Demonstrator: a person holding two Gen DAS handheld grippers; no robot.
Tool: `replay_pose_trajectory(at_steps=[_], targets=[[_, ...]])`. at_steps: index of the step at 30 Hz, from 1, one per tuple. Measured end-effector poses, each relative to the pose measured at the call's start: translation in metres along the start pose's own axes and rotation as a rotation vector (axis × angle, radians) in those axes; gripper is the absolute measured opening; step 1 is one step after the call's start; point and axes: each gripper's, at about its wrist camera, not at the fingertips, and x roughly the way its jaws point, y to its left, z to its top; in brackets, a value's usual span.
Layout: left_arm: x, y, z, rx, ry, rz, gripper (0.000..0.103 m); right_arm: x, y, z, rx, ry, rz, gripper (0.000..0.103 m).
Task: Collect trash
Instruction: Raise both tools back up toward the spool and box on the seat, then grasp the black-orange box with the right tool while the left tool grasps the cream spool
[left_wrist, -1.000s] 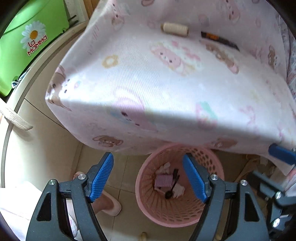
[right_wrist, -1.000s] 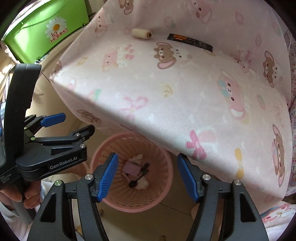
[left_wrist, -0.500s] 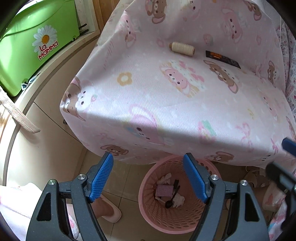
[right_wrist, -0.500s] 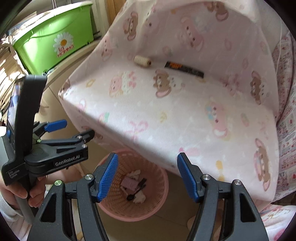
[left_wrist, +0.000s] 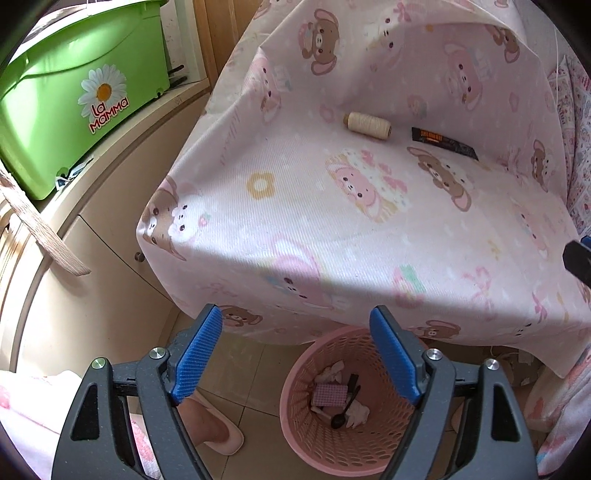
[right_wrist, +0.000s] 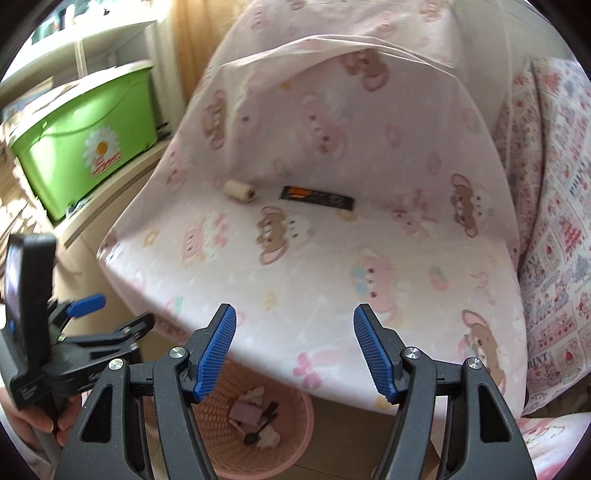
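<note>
A pink mesh bin (left_wrist: 306, 439) stands on the floor below the seat's front edge, also in the right wrist view (right_wrist: 295, 424). It holds a pink checked packet, a black spoon and crumpled paper. On the pink bear-print seat cover (left_wrist: 332, 221) lie a cream thread spool (left_wrist: 366, 125) and a black wrapper (left_wrist: 444, 143), also in the right wrist view as spool (right_wrist: 240, 191) and wrapper (right_wrist: 317, 198). My left gripper (left_wrist: 295, 356) is open and empty above the bin. My right gripper (right_wrist: 293, 354) is open and empty over the seat's front edge.
A green storage box (left_wrist: 70, 99) sits on a cream cabinet (left_wrist: 74, 280) at the left. A patterned cushion (right_wrist: 550, 221) lies at the right. A slippered foot (left_wrist: 218, 432) rests on the tiled floor beside the bin. The left gripper's body (right_wrist: 66, 350) shows at left.
Both grippers have risen and tilted up from the bin toward the seat. The spool and wrapper now sit lower and larger in both views. Both grippers stay open.
</note>
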Motion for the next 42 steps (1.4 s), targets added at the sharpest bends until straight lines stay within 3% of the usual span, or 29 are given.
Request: replay_pose_trajectory(at_steps=[7, 12, 17, 24, 31, 34, 37, 42], targets=[[-0.002, 0.003, 0.007, 0.002, 0.004, -0.016, 0.081, 0.009, -0.021, 0.011, 0.07, 0.007, -0.033, 0.069], [-0.01, 0.01, 0.031, -0.002, -0.005, -0.035, 0.081, 0.016, -0.029, 0.037, 0.061, 0.004, -0.047, 0.069], [-0.015, 0.017, 0.057, 0.006, 0.01, -0.055, 0.081, 0.03, -0.033, 0.07, 0.016, 0.015, 0.006, 0.072], [-0.017, 0.011, 0.106, 0.061, -0.046, -0.038, 0.081, 0.066, -0.035, 0.103, 0.009, 0.051, 0.059, 0.072], [0.007, 0.009, 0.135, 0.107, -0.097, -0.034, 0.082, 0.106, -0.041, 0.111, -0.001, 0.078, 0.016, 0.072], [0.029, 0.013, 0.131, 0.102, -0.062, -0.017, 0.082, 0.117, -0.042, 0.108, -0.011, 0.057, 0.01, 0.072], [0.045, 0.024, 0.134, 0.054, 0.002, -0.052, 0.082, 0.126, -0.04, 0.108, -0.021, 0.042, 0.041, 0.072], [0.048, 0.037, 0.146, -0.005, -0.019, -0.049, 0.082, 0.138, -0.031, 0.116, -0.066, 0.021, 0.126, 0.071]])
